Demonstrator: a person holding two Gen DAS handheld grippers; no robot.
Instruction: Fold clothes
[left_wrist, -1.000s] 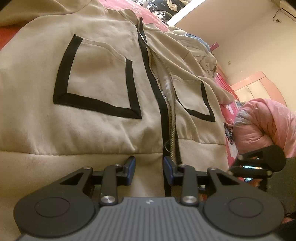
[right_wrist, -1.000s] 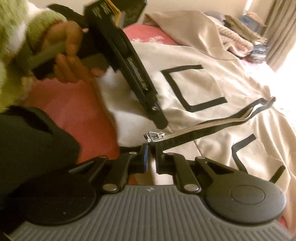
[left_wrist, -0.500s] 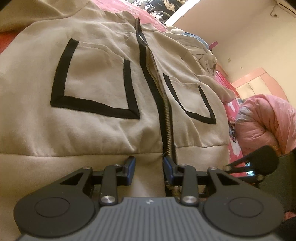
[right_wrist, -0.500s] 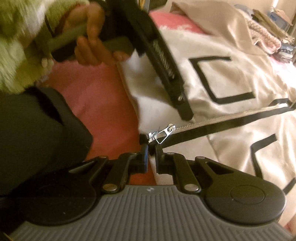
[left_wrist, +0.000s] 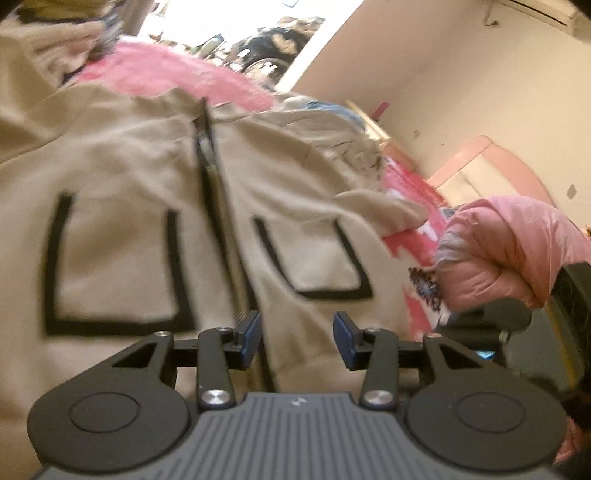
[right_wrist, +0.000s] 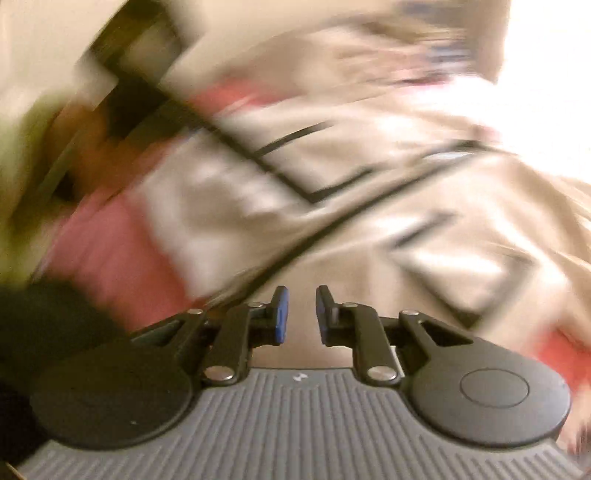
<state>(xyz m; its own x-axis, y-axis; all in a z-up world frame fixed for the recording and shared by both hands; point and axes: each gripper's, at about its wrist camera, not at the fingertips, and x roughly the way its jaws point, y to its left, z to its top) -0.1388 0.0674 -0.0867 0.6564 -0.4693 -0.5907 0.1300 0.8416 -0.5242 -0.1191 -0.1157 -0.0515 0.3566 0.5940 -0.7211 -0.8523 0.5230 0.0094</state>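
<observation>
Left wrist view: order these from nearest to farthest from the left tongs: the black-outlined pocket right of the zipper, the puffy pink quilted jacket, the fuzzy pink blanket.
1. Black-outlined pocket right of the zipper, on the beige jacket just beyond the open left tongs.
2. Puffy pink quilted jacket, off to the right.
3. Fuzzy pink blanket, far back beyond the collar.

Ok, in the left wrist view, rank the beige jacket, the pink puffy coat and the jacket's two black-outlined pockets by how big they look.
1. Jacket, largest by far.
2. Pink coat.
3. The two pockets: left pocket and right pocket look much alike; the left seems slightly bigger, but fisheye stretch and blur make that unsure.
</observation>
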